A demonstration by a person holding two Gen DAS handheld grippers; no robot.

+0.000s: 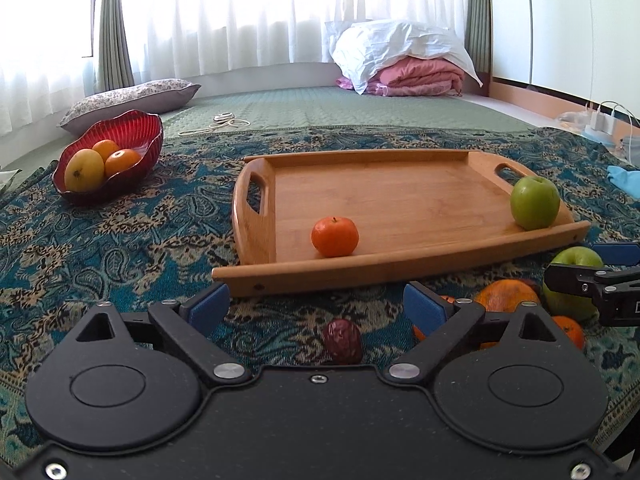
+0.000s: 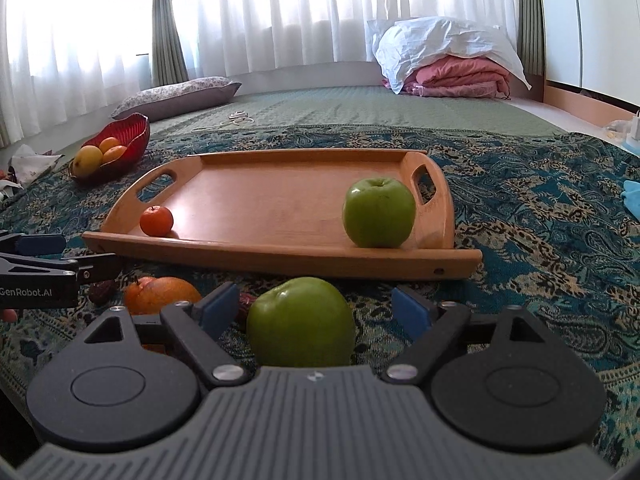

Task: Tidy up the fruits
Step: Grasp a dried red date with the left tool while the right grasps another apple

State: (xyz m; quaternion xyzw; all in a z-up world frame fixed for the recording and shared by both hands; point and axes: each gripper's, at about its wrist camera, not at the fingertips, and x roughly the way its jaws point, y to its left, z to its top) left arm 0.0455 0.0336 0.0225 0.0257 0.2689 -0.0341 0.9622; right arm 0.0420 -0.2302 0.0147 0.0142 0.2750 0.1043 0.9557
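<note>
Green apple (image 2: 300, 322) is lying on the patterned cloth (image 2: 540, 248) between the right gripper's (image 2: 316, 306) spread fingers, untouched, just before the wooden tray (image 2: 280, 256). Left gripper (image 1: 316, 306) is hovering wide open over a dark date (image 1: 343, 341); its body is partly hiding an orange (image 1: 506, 296).

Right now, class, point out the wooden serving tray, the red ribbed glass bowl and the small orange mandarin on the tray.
Wooden serving tray (image 1: 400, 196): left wrist view, bare floor.
Red ribbed glass bowl (image 1: 136, 128): left wrist view, inner wall.
Small orange mandarin (image 1: 335, 237): left wrist view, front.
</note>
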